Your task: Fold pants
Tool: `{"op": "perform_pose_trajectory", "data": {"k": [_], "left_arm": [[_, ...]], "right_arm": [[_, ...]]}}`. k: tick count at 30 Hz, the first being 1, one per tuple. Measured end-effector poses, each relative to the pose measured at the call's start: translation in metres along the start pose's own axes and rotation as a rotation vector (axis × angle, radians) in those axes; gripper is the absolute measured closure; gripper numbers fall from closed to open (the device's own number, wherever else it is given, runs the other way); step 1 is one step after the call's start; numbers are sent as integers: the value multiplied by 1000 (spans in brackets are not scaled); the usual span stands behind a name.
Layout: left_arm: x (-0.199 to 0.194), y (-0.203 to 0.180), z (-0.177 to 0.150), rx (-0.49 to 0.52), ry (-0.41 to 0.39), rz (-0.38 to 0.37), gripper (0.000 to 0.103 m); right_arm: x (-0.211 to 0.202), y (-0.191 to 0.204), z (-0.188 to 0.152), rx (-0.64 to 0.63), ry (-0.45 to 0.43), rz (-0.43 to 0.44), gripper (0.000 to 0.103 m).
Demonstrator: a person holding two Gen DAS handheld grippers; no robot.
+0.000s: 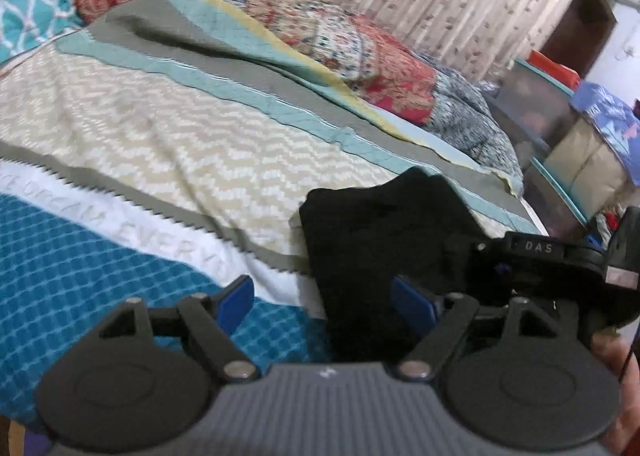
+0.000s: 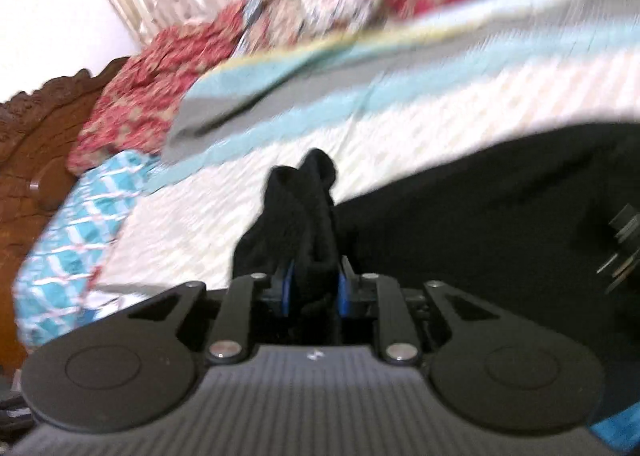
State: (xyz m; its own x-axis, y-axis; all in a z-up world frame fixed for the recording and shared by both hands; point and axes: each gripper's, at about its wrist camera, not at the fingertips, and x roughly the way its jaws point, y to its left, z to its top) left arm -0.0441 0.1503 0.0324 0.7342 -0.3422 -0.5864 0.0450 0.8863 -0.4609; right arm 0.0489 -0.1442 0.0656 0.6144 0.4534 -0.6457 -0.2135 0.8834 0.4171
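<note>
R tool (image 2: 312,288) is clamped on a bunched edge of the black pants (image 2: 480,192), which lie on the bed (image 2: 224,216) w/ that edge lifted. L tool (image 1: 324,296) is spread apart, pants just by its right pad, not gripped. Advice: close L on the matching edge, keep both level, lay it over flat, no twist.

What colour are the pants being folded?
Plain black pants, clearest in the right wrist view, where the right claw pinches them.
</note>
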Motion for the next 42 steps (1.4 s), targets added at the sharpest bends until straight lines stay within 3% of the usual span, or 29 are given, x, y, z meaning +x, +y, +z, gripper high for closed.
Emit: {"op": "perform_pose_trajectory", "data": {"k": [2, 4, 6, 8, 11, 13, 16, 19, 20, 22, 25, 28, 31, 34, 39, 42], "left_arm": [[11, -10, 3, 16, 10, -19, 25], [21, -23, 3, 37, 19, -41, 25], [33, -38, 5, 65, 33, -55, 25], [40, -49, 5, 81, 43, -75, 25], [51, -62, 4, 100, 59, -94, 26], [59, -67, -1, 117, 75, -91, 27], [77, -67, -9, 123, 138, -48, 27], [98, -60, -21, 117, 222, 25, 26], [105, -58, -26, 123, 252, 48, 25], [111, -64, -35, 201, 231, 80, 24], [112, -77, -40, 264, 211, 144, 23], [109, -76, -36, 235, 229, 134, 22], [94, -78, -26, 182, 233, 95, 25], [71, -76, -16, 136, 185, 39, 25], [44, -96, 1, 173, 74, -38, 25], [58, -109, -2, 202, 115, -41, 25]], "right_arm": [[-6, -21, 2, -6, -15, -85, 78], [3, -51, -5, 66, 35, -185, 70], [4, -70, -13, 135, 54, -221, 54], [-12, -73, -13, 178, -8, -210, 48], [-37, -61, -7, 109, -115, -209, 48], [-47, -52, -4, 68, -132, -177, 49], [-43, -39, -9, 34, -84, -93, 54], [-23, -32, -19, 14, -9, -66, 54], [-16, -35, -25, 11, 43, -74, 54], [6, -46, -41, -19, 127, -129, 56], [6, -34, -51, -139, 88, -184, 64], [6, -40, -43, -115, 99, -165, 62], [-19, -47, -40, -56, 75, -120, 58], [-44, -49, -39, -29, 24, -95, 55], [-66, -47, -54, -45, -26, -96, 54], [-52, -52, -58, -28, 9, -105, 54]]}}
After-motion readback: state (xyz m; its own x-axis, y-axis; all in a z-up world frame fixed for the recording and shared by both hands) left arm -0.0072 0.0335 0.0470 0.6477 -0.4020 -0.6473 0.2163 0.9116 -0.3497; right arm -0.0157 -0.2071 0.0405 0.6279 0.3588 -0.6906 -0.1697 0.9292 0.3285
